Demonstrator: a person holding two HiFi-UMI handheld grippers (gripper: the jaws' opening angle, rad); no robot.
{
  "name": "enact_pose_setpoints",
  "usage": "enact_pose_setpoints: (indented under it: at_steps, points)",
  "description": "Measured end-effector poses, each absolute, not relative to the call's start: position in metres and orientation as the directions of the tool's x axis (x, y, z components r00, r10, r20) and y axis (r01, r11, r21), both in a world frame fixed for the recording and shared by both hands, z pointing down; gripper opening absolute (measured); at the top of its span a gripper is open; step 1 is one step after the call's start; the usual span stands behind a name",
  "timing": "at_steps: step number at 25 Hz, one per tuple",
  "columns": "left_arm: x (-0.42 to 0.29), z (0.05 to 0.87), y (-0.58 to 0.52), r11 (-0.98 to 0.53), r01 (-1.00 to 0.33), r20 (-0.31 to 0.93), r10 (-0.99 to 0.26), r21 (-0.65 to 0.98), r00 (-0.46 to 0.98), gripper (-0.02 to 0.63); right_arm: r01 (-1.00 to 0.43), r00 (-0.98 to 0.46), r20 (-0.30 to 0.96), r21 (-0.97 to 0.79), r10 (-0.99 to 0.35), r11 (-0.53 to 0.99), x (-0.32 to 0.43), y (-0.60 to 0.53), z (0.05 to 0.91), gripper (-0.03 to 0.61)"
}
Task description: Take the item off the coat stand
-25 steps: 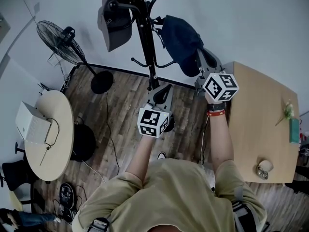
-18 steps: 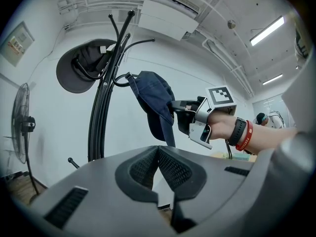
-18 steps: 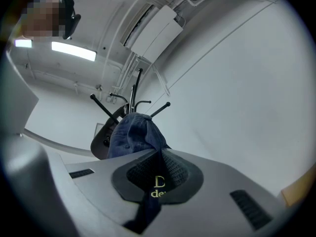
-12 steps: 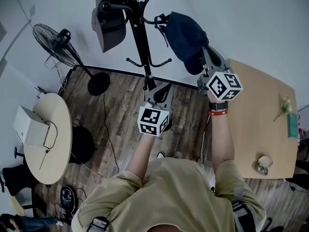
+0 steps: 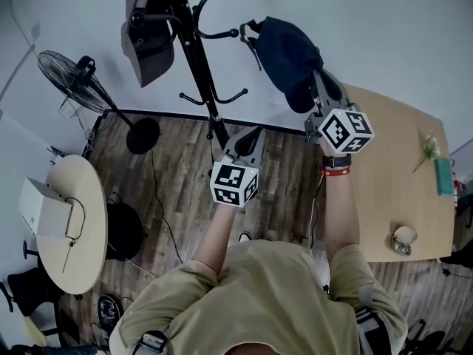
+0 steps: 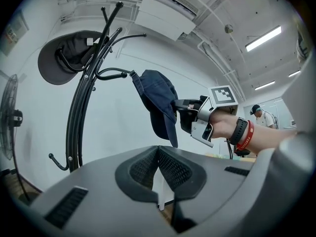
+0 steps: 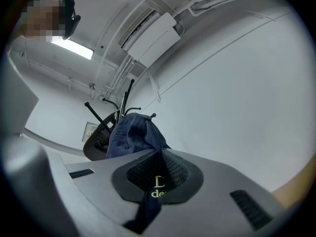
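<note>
The coat stand (image 5: pixel 194 58) has slid further from the navy cap (image 5: pixel 284 50) than a second ago, so the cap seems nearly unhooked. The left gripper (image 5: pixel 253 133) is closed and empty. The right gripper (image 5: pixel 316 80) pinches the cap's brim. Only the left gripper view shows the strap still at the hook tip (image 6: pixel 127 74).

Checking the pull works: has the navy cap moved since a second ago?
Yes. The navy cap, clamped in the right gripper, sits farther right of the stand's pole, nearer the table.
</note>
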State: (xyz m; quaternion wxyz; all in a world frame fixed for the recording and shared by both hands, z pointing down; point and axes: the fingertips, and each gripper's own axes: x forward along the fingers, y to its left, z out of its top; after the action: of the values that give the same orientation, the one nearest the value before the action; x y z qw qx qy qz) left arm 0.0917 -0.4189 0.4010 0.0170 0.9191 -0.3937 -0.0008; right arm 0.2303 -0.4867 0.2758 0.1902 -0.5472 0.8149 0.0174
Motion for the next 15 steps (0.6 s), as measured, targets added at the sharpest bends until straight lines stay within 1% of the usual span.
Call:
enact_pose_setpoints:
  at_steps: [15]
  points:
    - [0.122,0.404,-0.413,-0.718,-0.695,0.016,-0.695,0.046,0.719,0.023,-0.943,-0.213,-0.263,-0.197,-0.941,0.269,0.288,-0.448,0.308,0.023]
